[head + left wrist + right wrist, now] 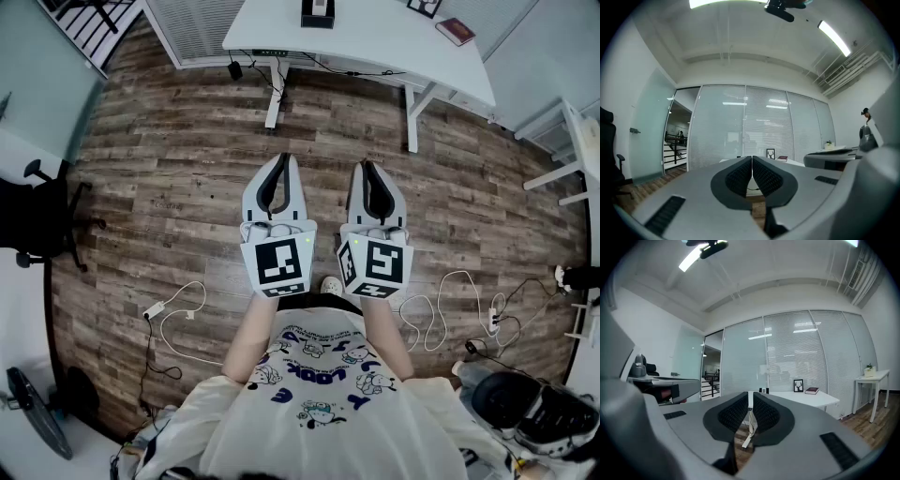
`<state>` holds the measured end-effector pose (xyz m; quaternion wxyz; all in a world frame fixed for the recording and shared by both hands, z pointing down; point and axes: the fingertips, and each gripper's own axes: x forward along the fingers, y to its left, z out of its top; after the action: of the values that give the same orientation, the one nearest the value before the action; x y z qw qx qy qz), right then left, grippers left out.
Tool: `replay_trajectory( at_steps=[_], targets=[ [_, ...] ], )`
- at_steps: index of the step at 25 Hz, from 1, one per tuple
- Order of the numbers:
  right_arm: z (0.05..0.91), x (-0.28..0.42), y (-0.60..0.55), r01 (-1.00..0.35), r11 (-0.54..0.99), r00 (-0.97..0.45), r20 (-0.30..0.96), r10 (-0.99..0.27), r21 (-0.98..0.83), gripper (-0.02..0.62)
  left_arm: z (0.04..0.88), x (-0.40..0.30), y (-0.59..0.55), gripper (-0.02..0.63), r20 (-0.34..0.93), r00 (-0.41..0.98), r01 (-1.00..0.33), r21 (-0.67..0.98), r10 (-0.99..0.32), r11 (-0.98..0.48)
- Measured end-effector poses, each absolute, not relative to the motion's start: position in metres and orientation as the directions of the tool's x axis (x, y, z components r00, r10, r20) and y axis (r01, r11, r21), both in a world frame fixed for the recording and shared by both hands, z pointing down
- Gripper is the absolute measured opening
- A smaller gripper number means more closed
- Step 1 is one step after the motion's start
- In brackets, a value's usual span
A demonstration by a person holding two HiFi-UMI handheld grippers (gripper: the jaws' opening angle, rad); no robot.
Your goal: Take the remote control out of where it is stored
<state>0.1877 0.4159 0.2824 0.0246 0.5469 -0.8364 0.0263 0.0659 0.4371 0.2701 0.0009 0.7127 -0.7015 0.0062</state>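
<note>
while level before one desk (pixel 375 37), left gripper (pixel 283 159), right gripper (pixel 367 165), jaws clenched empty

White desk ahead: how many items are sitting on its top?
3: a black box leftmost, a picture frame to its right, and a dark red book furthest right. The head view's top edge may hide more.

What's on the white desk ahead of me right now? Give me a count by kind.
On the white desk:
Book: 1
Picture frame: 1
Black box: 1
Total: 3
</note>
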Motion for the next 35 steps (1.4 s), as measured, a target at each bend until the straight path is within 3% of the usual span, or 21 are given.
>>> replay_trajectory(
  at_steps=[15, 35],
  targets=[
    [0.288, 0.176, 0.418, -0.915, 0.403, -0.404, 0.074, -0.912, -0.029, 0.054, 0.275, 0.054, 0.439, 0.018, 0.015, 0.023, -1.0, -0.005, -1.0, -0.023],
    [0.298, 0.113, 0.413, -0.932, 0.361, -0.362, 0.086, -0.928, -0.036, 0.054, 0.287, -0.012, 0.429, 0.018, 0.026, 0.074, -0.997, -0.002, -0.997, -0.074]
  ],
)
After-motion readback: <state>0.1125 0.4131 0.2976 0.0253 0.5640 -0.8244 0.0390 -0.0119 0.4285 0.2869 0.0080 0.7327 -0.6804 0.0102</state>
